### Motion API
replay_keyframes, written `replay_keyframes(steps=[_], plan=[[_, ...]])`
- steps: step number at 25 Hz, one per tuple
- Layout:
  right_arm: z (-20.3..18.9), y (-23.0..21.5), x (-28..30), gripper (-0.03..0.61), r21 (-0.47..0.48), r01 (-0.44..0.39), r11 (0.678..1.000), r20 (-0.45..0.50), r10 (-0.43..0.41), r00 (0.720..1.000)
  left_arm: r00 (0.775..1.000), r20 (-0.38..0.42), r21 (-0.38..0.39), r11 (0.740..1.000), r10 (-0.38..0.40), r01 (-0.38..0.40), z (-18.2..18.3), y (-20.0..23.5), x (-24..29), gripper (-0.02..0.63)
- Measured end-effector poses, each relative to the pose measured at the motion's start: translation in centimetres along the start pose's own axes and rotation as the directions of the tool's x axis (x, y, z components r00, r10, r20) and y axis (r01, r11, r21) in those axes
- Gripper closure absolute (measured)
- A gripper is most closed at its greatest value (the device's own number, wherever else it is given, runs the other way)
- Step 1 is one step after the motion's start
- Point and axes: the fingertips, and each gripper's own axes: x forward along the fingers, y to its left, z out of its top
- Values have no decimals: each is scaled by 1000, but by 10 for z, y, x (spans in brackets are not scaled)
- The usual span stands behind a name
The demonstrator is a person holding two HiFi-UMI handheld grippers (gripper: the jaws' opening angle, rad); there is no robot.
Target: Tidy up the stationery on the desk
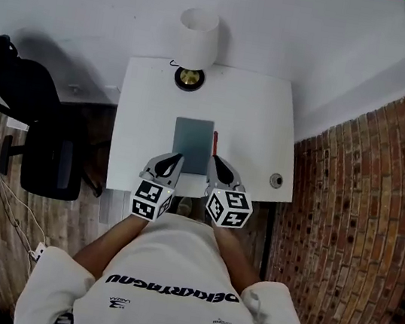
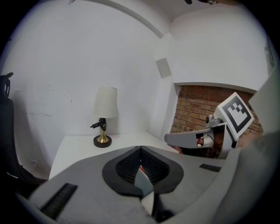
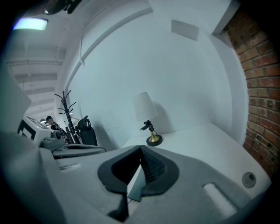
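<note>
notebook (image 1: 192,142): grey-green, flat, middle of desk (image 1: 263,114) | pen (image 1: 215,143): red (thin), just beside its right edge

left grey marker-cubed gripper (image 1: 178,160) — jaws together | right grey marker-cubed gripper (image 1: 215,161) — jaws together | side by side, mid-frame

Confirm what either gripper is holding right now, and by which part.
Nothing. The left gripper and right gripper are shut, fingers together; the grey notebook lies flat on the desk.

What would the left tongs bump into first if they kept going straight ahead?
Most likely the grey notebook lying on the white desk, just ahead of the shut left tongs; depth is hard to judge.
</note>
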Motion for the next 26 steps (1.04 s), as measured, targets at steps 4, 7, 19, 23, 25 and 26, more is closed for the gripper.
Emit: replay_keyframes(steps=[4, 7, 19, 23, 25, 26], plan=[[1, 3, -6, 583, -7, -3, 1000, 20, 3, 1000, 1000, 21, 10, 1000, 7, -7, 5, -2, -3, 615], [0, 2, -8, 583, -1, -3, 1000, 22, 3, 1000, 1000, 29, 11, 1000, 10, -10, 7, -2, -3, 615], [3, 1, -12, 583, -1, -2, 1000, 42, 2, 999, 999, 41, 13, 1000, 9, -10, 8, -5, -2, 615], [2, -3, -13, 582, 7, 2, 1000, 42, -2, 999, 999, 36, 12, 1000, 9, -9, 7, -6, -1, 615], [2, -5, -14, 583, 9, 1, 1000, 43, -1, 999, 999, 37, 12, 1000, 9, -10, 7, -6, 0, 615], [2, -5, -13, 583, 9, 0, 1000, 43, 0, 999, 999, 38, 12, 1000, 10, -10, 7, -6, 0, 615]])
